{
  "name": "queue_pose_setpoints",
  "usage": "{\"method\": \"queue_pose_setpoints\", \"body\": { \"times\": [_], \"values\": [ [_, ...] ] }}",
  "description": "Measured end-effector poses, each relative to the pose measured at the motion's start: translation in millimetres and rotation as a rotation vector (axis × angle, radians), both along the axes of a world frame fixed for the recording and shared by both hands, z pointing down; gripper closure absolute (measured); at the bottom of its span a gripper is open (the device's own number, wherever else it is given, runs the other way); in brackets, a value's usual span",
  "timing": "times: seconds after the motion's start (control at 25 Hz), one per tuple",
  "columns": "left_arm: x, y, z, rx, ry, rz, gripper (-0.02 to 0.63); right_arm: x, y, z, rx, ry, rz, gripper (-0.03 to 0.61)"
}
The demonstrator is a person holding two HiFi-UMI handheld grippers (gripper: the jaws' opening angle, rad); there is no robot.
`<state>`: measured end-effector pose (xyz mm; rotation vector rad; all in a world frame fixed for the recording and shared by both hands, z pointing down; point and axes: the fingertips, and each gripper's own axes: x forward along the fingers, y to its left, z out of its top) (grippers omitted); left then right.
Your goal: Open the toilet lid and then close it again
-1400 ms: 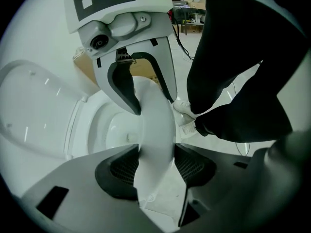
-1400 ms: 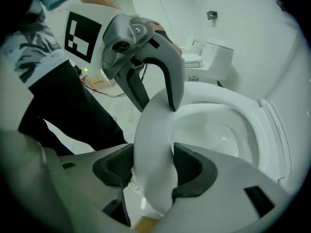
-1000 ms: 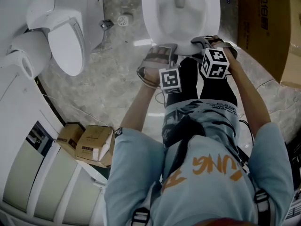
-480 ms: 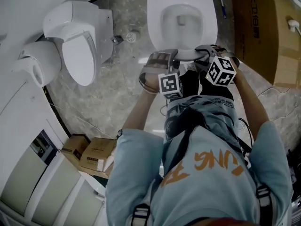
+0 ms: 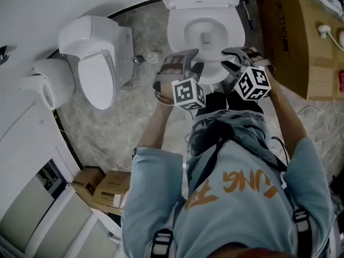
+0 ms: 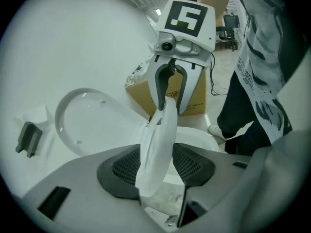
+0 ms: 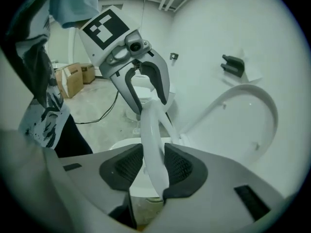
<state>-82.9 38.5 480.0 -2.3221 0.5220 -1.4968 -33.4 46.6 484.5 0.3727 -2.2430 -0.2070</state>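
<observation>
Seat [image 6: 163,125] lifted | left hand-held gripper [image 6: 158,168] clamps it | head view hides contact

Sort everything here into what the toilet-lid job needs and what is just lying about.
Job: front toilet; its raised lid; seat ring, between the jaws of the left hand-held gripper and the right hand-held gripper, whose jaws are closing.
Lying about: second toilet; small cardboard boxes; big cardboard box.

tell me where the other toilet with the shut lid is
In the head view, the closed toilet stands at the upper left, left of the open toilet, with a floor drain between them.
</observation>
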Motion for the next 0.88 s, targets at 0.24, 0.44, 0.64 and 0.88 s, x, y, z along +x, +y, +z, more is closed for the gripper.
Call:
{"method": "queue_pose_setpoints", "body": {
  "times": [0.24, 0.44, 0.64, 0.88],
  "values": [
    [3.5, -52.0, -47.1, 0.109, 0.074, -0.060, 0.434, 9.1, -56.3, -50.5, 0.139, -0.044, 0.168, 0.437],
    [8.5, -98.3, -74.7, 0.201, 0.118, -0.109, 0.485, 16.0, -105.3, -81.7, 0.224, -0.057, 0.322, 0.445],
    [14.1, -141.4, -93.2, 0.260, 0.159, -0.154, 0.491, 23.7, -146.4, -100.1, 0.294, -0.044, 0.420, 0.453],
    [18.3, -181.9, -106.3, 0.337, 0.183, -0.191, 0.497, 28.6, -185.3, -113.4, 0.357, -0.035, 0.474, 0.463]
  ]
}}
